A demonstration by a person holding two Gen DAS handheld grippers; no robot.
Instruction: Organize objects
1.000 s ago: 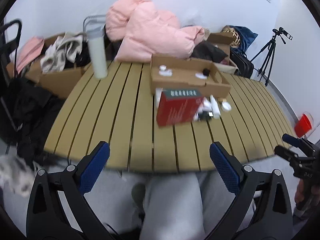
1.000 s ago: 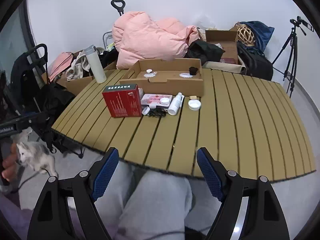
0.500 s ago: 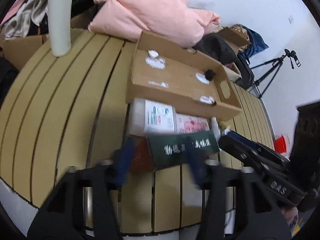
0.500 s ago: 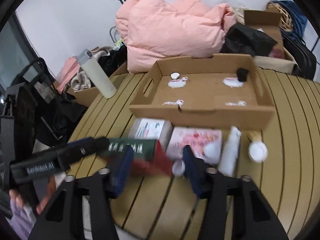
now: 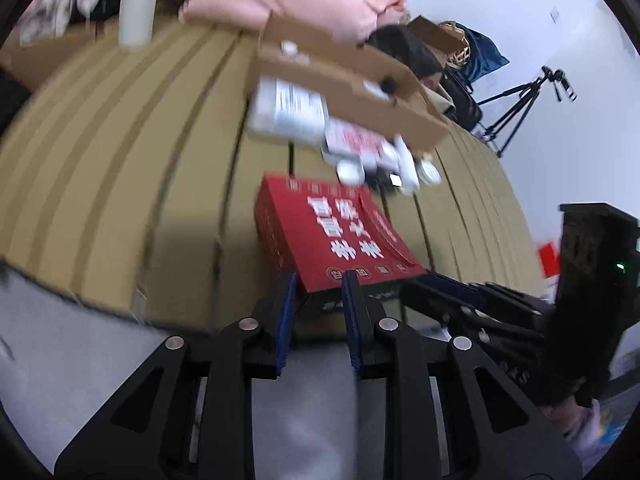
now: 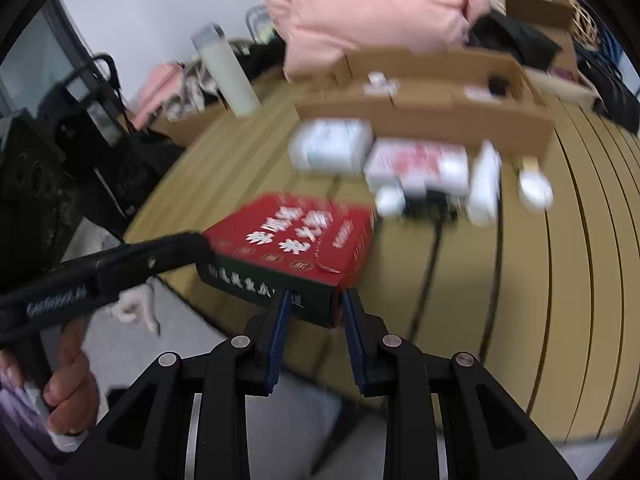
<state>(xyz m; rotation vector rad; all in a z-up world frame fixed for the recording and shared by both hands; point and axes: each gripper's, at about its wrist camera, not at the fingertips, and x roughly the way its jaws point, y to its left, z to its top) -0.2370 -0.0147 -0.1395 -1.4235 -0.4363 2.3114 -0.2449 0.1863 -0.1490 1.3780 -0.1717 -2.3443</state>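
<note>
Left gripper (image 5: 318, 284) pinched the near left corner of the red box (image 5: 334, 232); right gripper (image 6: 312, 300) clamped its near right corner. Box lay flat, red face up, dark end toward both, at the slatted table's (image 5: 120, 168) near edge; white packets (image 6: 332, 146) beyond it

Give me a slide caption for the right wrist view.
Both grippers, right gripper and left gripper, clamp the red box's near end at the table edge.

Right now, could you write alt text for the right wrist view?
Both grippers, right gripper and left gripper, clamp the near end of a red box at the wooden table's front edge. Behind lie blurred small white items and a cardboard tray.
</note>
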